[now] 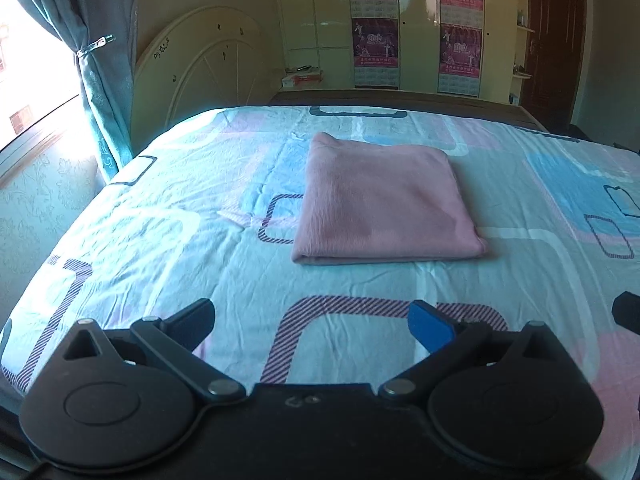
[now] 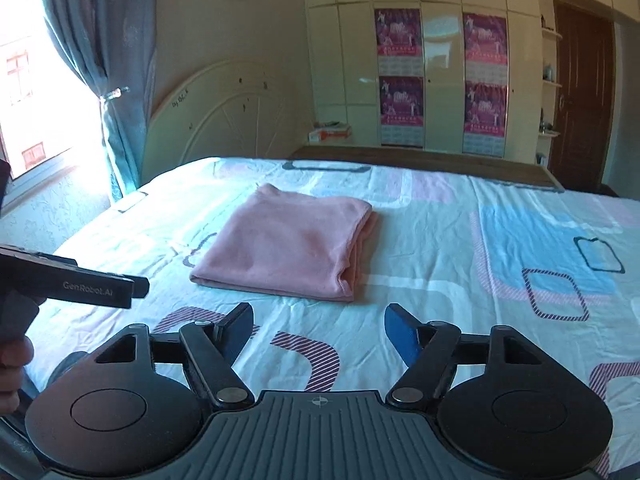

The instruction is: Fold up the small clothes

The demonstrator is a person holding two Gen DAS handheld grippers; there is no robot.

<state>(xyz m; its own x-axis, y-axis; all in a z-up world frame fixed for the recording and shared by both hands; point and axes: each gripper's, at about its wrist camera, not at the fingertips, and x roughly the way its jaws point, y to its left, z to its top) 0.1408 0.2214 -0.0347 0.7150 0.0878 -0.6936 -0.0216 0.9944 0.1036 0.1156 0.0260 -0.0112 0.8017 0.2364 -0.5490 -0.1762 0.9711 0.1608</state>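
Observation:
A pink garment (image 1: 384,204) lies folded into a flat rectangle on the bed; it also shows in the right wrist view (image 2: 288,244). My left gripper (image 1: 312,324) is open and empty, held above the sheet a short way in front of the garment's near edge. My right gripper (image 2: 320,332) is open and empty, also in front of the garment and apart from it. The left gripper's body (image 2: 80,284) shows at the left edge of the right wrist view. A black part of the right gripper (image 1: 628,312) shows at the right edge of the left wrist view.
The bed (image 1: 160,220) has a sheet with blue, pink and striped squares. A cream headboard (image 1: 200,68) leans on the far wall by a teal curtain (image 1: 96,60) and window. Wardrobes with pink posters (image 1: 376,20) and a brown door (image 1: 552,40) stand behind the bed.

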